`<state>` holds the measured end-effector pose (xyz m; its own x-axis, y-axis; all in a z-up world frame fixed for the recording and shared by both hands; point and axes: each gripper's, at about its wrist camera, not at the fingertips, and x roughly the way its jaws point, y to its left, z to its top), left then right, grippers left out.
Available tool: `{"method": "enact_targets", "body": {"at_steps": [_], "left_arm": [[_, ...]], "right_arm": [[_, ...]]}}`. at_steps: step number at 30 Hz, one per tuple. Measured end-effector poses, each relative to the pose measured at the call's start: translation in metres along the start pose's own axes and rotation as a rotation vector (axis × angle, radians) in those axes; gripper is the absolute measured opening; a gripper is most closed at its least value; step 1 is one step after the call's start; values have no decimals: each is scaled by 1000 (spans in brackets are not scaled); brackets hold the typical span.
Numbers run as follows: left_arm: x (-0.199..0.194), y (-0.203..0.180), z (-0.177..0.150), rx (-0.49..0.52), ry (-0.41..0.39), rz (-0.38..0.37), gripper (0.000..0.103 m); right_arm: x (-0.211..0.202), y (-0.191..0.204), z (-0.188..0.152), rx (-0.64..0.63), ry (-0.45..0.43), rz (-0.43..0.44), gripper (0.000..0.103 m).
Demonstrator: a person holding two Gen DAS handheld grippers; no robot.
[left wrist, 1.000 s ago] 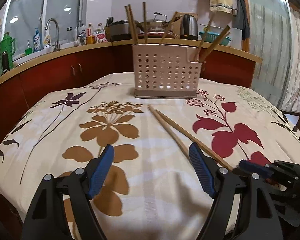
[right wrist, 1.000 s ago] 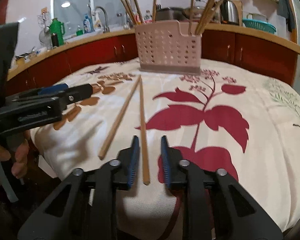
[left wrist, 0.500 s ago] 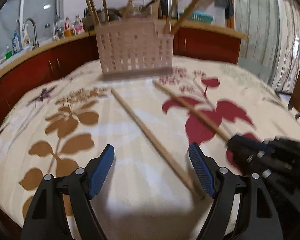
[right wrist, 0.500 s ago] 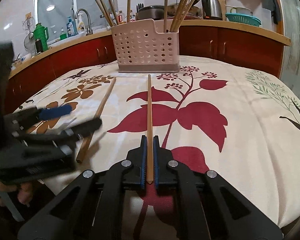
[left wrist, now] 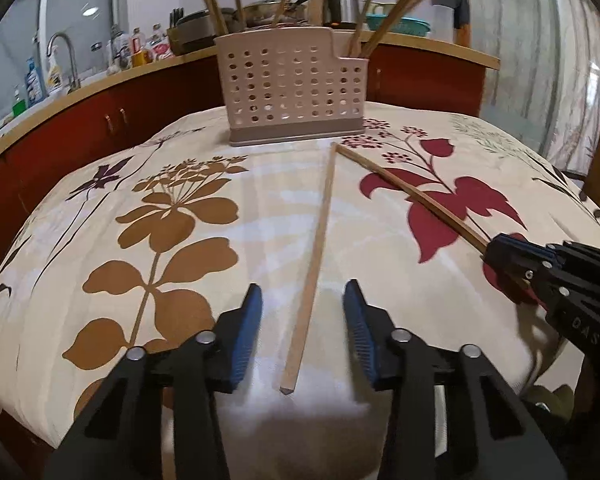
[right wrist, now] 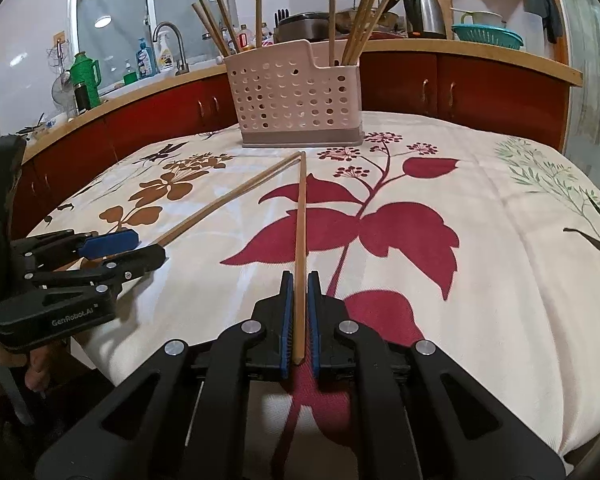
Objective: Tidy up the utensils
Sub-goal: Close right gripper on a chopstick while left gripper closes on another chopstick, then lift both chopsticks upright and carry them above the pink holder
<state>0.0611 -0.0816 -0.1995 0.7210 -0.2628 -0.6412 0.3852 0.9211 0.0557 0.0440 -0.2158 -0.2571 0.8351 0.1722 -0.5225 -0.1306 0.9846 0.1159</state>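
Two wooden chopsticks lie on the flowered tablecloth, tips meeting near a beige perforated utensil holder (left wrist: 292, 88) that has several chopsticks standing in it. My left gripper (left wrist: 302, 332) is open, its blue pads on either side of the near end of the left chopstick (left wrist: 314, 256). My right gripper (right wrist: 299, 320) is shut on the near end of the right chopstick (right wrist: 300, 232); the stick still rests on the cloth. The holder (right wrist: 296, 96) and the left chopstick (right wrist: 224, 204) also show in the right wrist view, with the left gripper (right wrist: 120, 248) at its end.
The table (right wrist: 500, 240) edge runs just below both grippers. Behind the table is a red cabinet counter (right wrist: 460, 76) with a sink tap (right wrist: 172, 40), bottles, a kettle (right wrist: 424, 12) and a teal basket (right wrist: 488, 34).
My right gripper has closed onto its chopstick. My left gripper has swung over so the other chopstick lies between its open pads, and it has narrowed somewhat.
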Motion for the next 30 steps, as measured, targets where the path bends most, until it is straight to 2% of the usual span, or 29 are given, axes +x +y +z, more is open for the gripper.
{"method": "enact_targets", "body": {"at_steps": [2,6,8,12,22,30], "left_arm": [[-1,-1,0,11,-5,-12,32],[-1,3,-1,12,-12,-18,9],[-2,6,-1,8,-11,-30,7],[-7,13,-2,-2,-15,-39,7],[-42,29,14,-8,-133,9,7],[-64,36,28,-21,-198,17,7]], "right_arm": [[-1,1,-1,-7,1,-1,8],[-3,4,-2,-30,8,-9,7],[-3,5,-2,-34,11,-11,7],[-9,7,2,-43,-11,-17,7],[-39,14,27,-65,-112,-30,7],[-57,19,43,-76,-174,-27,6]]}}
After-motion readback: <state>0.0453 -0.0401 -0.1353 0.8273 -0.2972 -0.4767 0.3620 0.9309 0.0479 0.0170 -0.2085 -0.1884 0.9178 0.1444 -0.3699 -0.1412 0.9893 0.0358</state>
